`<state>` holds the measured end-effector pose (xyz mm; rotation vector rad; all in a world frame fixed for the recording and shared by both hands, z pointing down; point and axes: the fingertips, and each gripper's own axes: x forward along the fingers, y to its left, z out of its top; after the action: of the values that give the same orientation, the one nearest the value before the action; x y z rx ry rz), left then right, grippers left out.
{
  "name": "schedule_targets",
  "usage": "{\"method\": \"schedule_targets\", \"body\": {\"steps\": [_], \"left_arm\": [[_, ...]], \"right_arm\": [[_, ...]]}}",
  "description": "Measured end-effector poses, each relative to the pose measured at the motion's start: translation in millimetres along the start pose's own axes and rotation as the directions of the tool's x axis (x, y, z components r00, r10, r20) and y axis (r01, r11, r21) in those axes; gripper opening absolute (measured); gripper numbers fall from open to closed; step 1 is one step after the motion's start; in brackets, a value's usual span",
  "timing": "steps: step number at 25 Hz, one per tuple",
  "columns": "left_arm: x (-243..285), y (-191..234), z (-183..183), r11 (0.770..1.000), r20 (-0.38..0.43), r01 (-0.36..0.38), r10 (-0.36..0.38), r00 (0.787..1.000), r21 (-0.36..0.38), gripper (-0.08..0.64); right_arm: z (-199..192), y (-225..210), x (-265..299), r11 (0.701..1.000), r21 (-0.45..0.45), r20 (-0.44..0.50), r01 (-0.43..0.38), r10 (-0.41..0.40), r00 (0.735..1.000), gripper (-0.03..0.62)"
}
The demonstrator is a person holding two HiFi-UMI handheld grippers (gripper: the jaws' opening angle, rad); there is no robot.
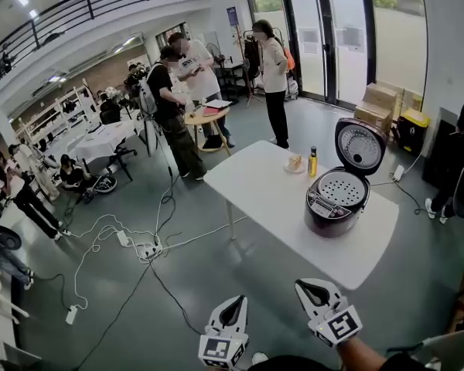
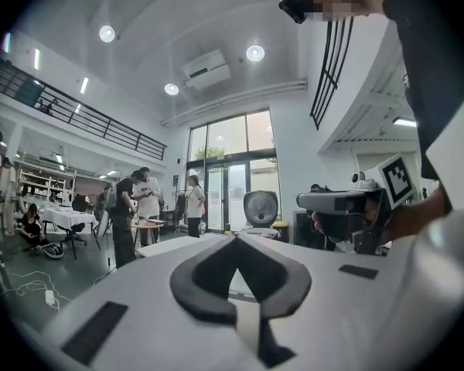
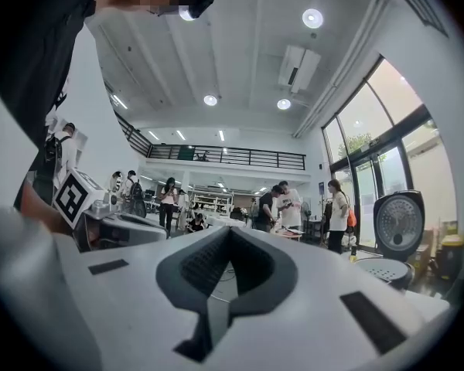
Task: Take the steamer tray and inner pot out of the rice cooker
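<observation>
The dark rice cooker (image 1: 336, 203) stands on the far right part of a white table (image 1: 263, 188), with its lid (image 1: 360, 145) raised. A perforated steamer tray (image 1: 342, 188) lies in its mouth; the inner pot beneath is hidden. My left gripper (image 1: 235, 303) and right gripper (image 1: 306, 287) hover side by side well short of the table's near edge, both shut and empty. In the left gripper view the shut left gripper (image 2: 236, 240) points level toward the lid (image 2: 261, 207). From the right gripper (image 3: 230, 233), the lid (image 3: 398, 221) and tray (image 3: 383, 267) show at right.
A yellow bottle (image 1: 312, 162) and a small dish (image 1: 295, 163) sit at the table's far edge. Cables and a power strip (image 1: 148, 250) lie on the floor to the left. People stand around a round table (image 1: 205, 117). Cardboard boxes (image 1: 380, 99) stand by the glass doors.
</observation>
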<state>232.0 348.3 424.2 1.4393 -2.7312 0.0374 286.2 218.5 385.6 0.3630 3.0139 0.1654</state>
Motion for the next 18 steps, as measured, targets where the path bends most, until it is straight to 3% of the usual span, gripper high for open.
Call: {"method": "schedule_targets", "body": {"steps": [6, 11, 16, 18], "left_arm": [[-3, 8, 1, 1.000, -0.007, -0.007, 0.007, 1.000, 0.011, -0.001], [-2, 23, -3, 0.999, -0.030, -0.046, 0.046, 0.999, -0.006, 0.211], [1, 50, -1, 0.990, -0.015, -0.139, 0.139, 0.990, -0.009, 0.528], [1, 60, 1, 0.985, -0.009, -0.170, 0.170, 0.985, -0.004, 0.589]], "right_arm": [[3, 5, 9, 0.999, 0.035, 0.020, -0.014, 0.013, 1.000, -0.002], [2, 6, 21, 1.000, 0.010, 0.015, 0.004, -0.004, 1.000, 0.285], [4, -7, 31, 0.996, -0.005, 0.046, 0.094, -0.094, 0.994, 0.565], [5, -13, 33, 0.991, -0.010, 0.060, 0.132, -0.131, 0.990, 0.594]]}}
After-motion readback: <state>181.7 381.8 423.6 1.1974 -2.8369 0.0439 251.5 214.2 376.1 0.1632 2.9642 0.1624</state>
